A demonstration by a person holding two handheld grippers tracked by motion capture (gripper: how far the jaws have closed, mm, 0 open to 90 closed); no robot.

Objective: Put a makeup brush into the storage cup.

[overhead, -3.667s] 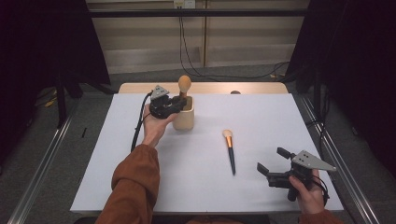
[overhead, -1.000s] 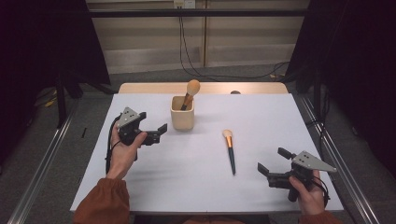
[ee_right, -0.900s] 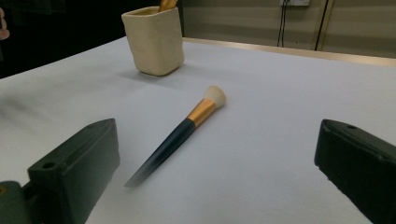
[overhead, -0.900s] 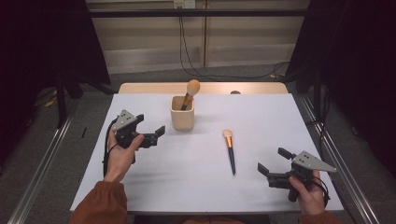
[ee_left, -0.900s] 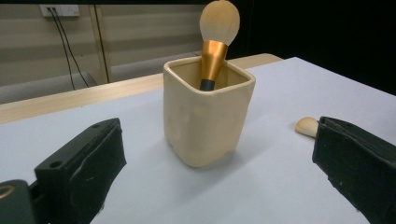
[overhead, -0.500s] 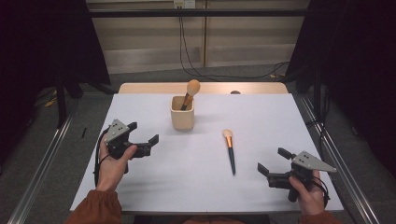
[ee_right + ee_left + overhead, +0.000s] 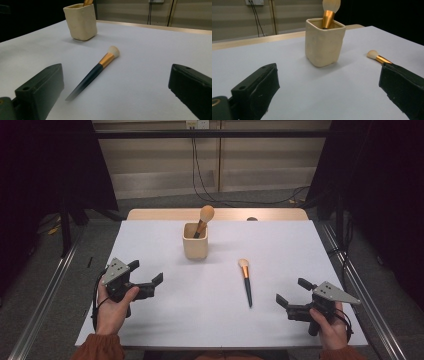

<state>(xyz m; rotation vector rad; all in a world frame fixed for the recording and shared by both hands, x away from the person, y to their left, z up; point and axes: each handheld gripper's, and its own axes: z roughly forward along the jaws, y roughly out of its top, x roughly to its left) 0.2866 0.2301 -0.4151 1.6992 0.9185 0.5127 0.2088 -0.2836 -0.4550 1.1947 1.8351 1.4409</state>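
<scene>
Cream cup [image 7: 195,246] upright, brush [image 7: 202,219] standing inside, leaning; black-handled brush [image 7: 245,280] flat beside, perhaps unworn.

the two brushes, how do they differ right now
The brush in the cup stands tilted, head up, its handle hidden inside the cream cup; the brush on the table lies flat with its whole dark handle showing. The cup brush has a rounder, fuller head; the table brush has a smaller one. The table brush lies nearer the right gripper, which is open. Both have pale bristles and a gold collar.
</scene>
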